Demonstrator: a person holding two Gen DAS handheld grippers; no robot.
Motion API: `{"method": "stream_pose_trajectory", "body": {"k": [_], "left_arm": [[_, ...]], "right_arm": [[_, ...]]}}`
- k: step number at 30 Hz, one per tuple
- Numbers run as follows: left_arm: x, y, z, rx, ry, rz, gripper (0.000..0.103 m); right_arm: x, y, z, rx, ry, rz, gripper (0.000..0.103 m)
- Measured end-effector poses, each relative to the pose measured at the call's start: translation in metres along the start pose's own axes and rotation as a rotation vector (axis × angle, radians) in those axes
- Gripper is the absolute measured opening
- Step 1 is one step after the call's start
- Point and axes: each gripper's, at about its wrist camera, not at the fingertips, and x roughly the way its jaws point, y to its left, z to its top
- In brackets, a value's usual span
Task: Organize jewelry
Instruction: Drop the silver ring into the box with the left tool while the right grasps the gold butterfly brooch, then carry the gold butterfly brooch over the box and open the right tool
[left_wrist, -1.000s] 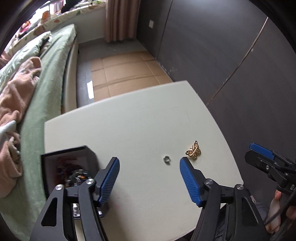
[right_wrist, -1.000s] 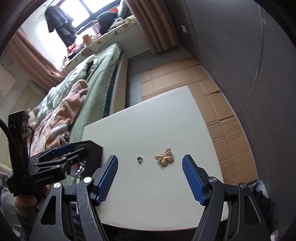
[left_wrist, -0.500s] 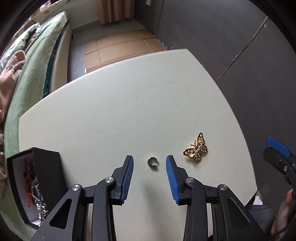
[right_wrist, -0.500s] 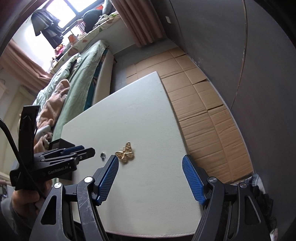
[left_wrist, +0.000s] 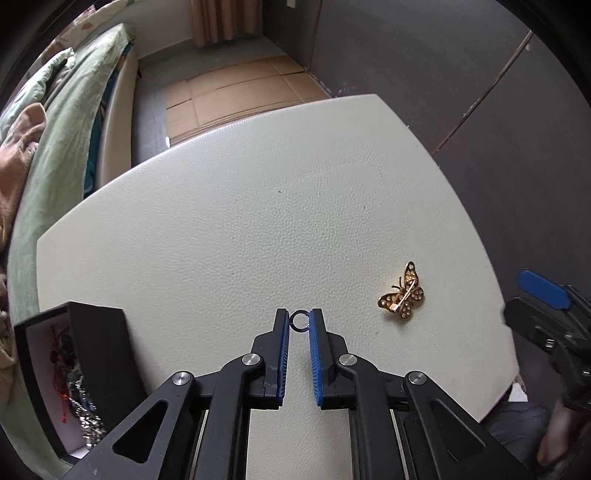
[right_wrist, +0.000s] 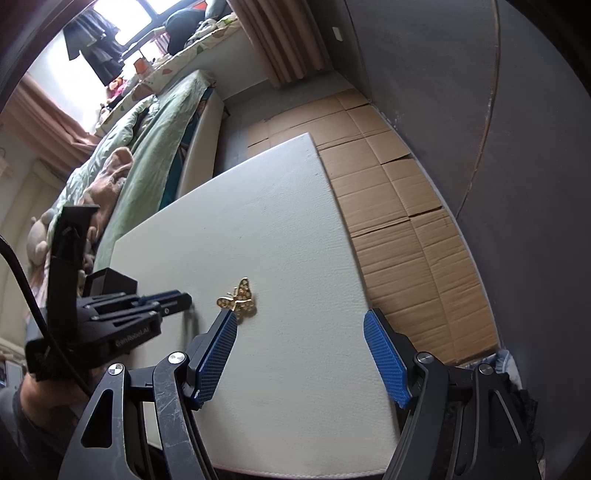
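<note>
Jewelry on the table (left_wrist: 229, 206) is counted as one ring (left_wrist: 299, 320) and one brooch (left_wrist: 402, 291); more is heaped in one box (left_wrist: 99, 343). The ring is pinched at the left gripper (left_wrist: 298, 322) tips. The right gripper (right_wrist: 300, 321) is held spread, nothing between.

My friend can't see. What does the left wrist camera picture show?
The left gripper pinches a small ring on a pale table. A gold butterfly brooch lies to the right, and an open black jewelry box stands on the left.
</note>
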Motion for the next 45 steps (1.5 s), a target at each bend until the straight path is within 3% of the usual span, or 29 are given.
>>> {"method": "stream_pose_trajectory", "body": {"k": [3,6,12,19,28,30,31,32,37,41,43,45], "left_arm": [[-0.015,0.012,-0.003,-0.003,-0.028,-0.004,0.011],[-0.026,0.027,-0.006,-0.046,-0.040,-0.057,0.011],[-0.049,0.058,-0.014,-0.107,-0.082,-0.113,0.011],[-0.075,0.102,-0.035,-0.125,-0.142,-0.101,0.011],[-0.084,0.141,-0.049,-0.161,-0.163,-0.091,0.011],[-0.084,0.147,-0.050,-0.170,-0.159,-0.099,0.011],[-0.085,0.150,-0.051,-0.173,-0.160,-0.100,0.011],[-0.086,0.153,-0.052,-0.177,-0.162,-0.100,0.011],[-0.089,0.165,-0.054,-0.189,-0.163,-0.108,0.011],[-0.090,0.170,-0.056,-0.206,-0.165,-0.128,0.012],[-0.088,0.170,-0.055,-0.196,-0.143,-0.097,0.012],[-0.089,0.171,-0.055,-0.185,-0.137,-0.079,0.022]], "right_arm": [[0.007,0.012,0.001,-0.024,0.012,0.003,0.071],[0.017,0.025,0.003,-0.048,0.034,0.001,0.071],[0.041,0.056,0.004,-0.130,0.082,-0.056,0.071],[0.066,0.086,-0.001,-0.323,0.128,-0.144,0.071],[0.079,0.088,0.000,-0.397,0.126,-0.179,0.072],[0.079,0.089,-0.002,-0.414,0.122,-0.212,0.066],[0.079,0.090,-0.002,-0.418,0.121,-0.220,0.057],[0.077,0.091,-0.003,-0.413,0.121,-0.217,0.041],[0.073,0.096,-0.004,-0.375,0.153,-0.229,0.041],[0.055,0.118,-0.003,-0.373,0.103,-0.212,0.041],[0.044,0.131,-0.003,-0.371,0.075,-0.201,0.041],[0.034,0.145,-0.003,-0.372,0.045,-0.188,0.041]]}}
